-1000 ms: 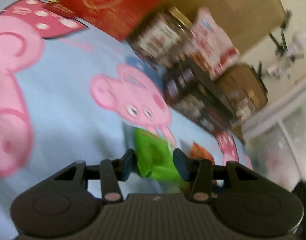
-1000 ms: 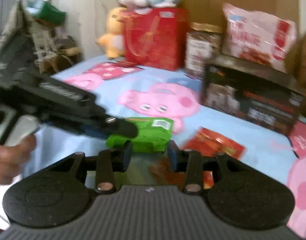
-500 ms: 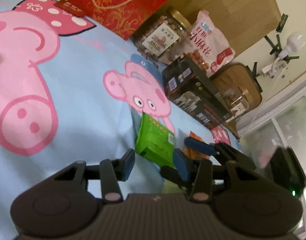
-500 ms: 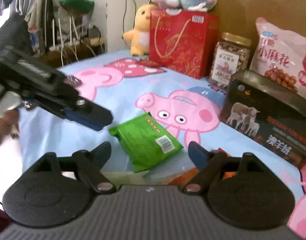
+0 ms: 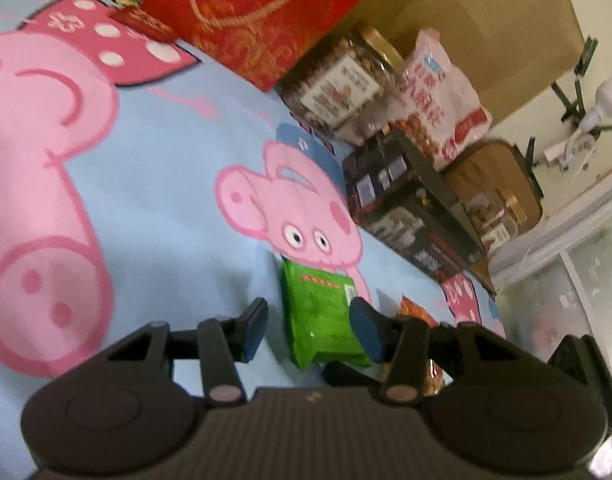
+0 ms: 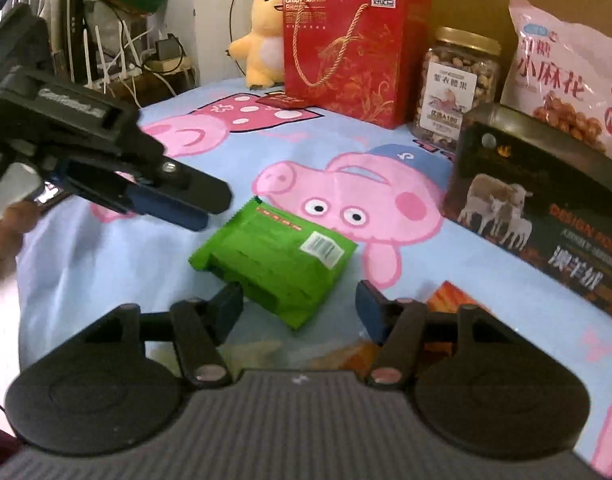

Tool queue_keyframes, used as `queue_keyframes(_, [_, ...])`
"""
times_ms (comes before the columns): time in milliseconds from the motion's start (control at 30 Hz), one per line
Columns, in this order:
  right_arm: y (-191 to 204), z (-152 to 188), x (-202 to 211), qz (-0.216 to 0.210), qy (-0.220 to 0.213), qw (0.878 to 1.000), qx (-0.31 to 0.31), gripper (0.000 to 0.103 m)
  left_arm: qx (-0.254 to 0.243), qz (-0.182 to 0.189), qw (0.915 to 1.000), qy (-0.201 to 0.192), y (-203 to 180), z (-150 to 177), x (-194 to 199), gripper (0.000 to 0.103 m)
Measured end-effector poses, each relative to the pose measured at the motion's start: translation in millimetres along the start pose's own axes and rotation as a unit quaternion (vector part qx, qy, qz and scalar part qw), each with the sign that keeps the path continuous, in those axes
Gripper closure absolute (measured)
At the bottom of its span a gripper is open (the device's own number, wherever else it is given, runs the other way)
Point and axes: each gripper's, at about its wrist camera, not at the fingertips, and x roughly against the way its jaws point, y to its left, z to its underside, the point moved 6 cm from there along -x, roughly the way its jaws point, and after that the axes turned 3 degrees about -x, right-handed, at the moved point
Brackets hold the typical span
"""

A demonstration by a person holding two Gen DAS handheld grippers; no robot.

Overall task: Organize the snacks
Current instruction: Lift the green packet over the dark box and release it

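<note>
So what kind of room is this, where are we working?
Probably a bedroom at home: the snacks sit on a cartoon pig bedsheet, plush toys such as a yellow duck stand at the back, and a brown headboard-like panel rises behind the red gift bag.

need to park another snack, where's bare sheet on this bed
Bare sheet lies left of the green snack packet, between it and the red gift bag. The right side is crowded: nut jar, pink snack bag, black box, orange packet.
</note>
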Motion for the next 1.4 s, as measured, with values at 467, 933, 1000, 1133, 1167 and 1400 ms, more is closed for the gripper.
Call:
queue_keyframes(467, [-1.1,-30.5,29.0,0.029,-0.103,0.994,0.011,0.046,-0.062,0.018,0.9974,-0.033,-59.4,-29.6,-0.4,0.061])
queue_keyframes(933, [-149.8,-65.0,65.8,0.144,-0.169,0.972,-0.077,0.046,-0.164,0.055,0.9850,0.003,-184.6,-102.6,-132.5,0.061])
queue_keyframes(1000, [-164.5,-62.4,59.7,0.146,-0.166,0.971,-0.093,0.045,-0.167,0.048,0.9847,0.004,-187.0,-105.9,-150.3,0.061])
queue_keyframes(1133, [-186.8,-58.3,41.1,0.164,-0.160,0.967,-0.111,0.041,-0.176,0.012,0.9842,0.009,-182.4,-111.0,-177.7,0.057])
queue_keyframes(1167, [-189.1,-56.8,37.8,0.181,-0.160,0.964,-0.109,0.038,-0.179,0.000,0.9839,0.009,-179.5,-111.6,-179.7,0.054])
queue_keyframes(1400, [-193.4,-46.7,63.6,0.174,-0.194,0.955,-0.142,0.031,-0.171,0.030,0.9848,-0.010,-175.2,-105.4,-135.0,0.054])
